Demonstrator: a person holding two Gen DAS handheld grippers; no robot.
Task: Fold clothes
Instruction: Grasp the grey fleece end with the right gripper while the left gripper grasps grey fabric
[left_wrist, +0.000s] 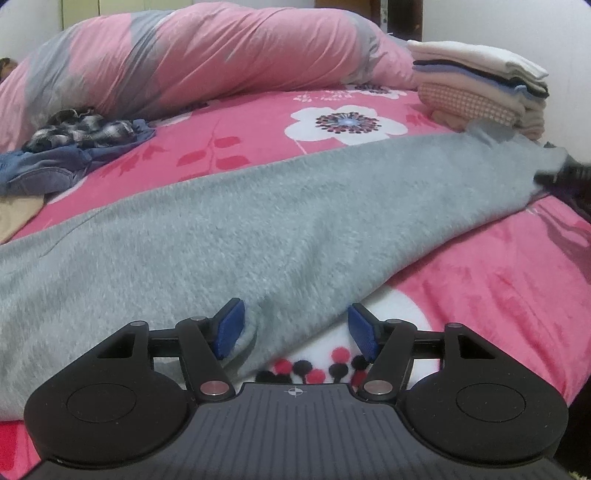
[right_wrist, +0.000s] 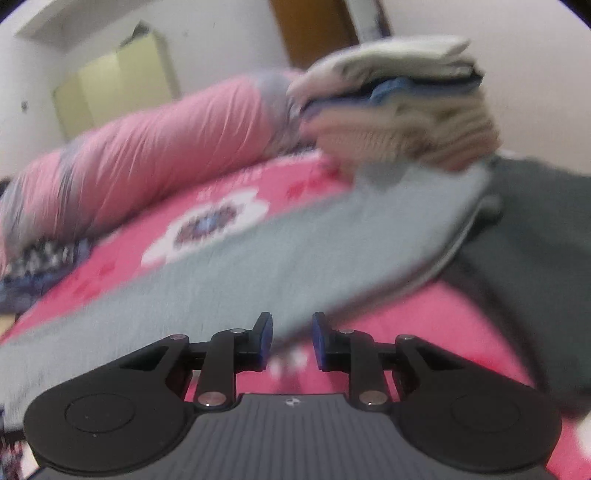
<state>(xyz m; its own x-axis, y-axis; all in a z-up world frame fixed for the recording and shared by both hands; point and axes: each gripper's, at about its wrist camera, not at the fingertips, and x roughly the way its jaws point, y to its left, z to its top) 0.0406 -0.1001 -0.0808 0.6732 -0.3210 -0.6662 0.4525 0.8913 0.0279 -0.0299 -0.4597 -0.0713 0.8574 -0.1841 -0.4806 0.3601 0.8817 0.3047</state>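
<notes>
A light grey fleecy garment (left_wrist: 258, 221) lies spread across the pink flowered bed cover (left_wrist: 498, 288), running from the near left to the far right. My left gripper (left_wrist: 296, 329) hovers low over the garment's near edge. Its blue pads (left_wrist: 229, 325) stand wide apart, with the hem lying loose between them. In the blurred right wrist view the same grey garment (right_wrist: 277, 251) stretches ahead. My right gripper (right_wrist: 292, 340) sits just before its near edge, its jaws a narrow gap apart with nothing between them.
A stack of folded clothes (left_wrist: 480, 85) (right_wrist: 399, 103) sits at the far right, by the garment's far end. A rolled pink and grey duvet (left_wrist: 203, 62) lines the back. Unfolded plaid and denim clothes (left_wrist: 74, 147) lie at the left. A dark grey cloth (right_wrist: 535, 240) lies on the right.
</notes>
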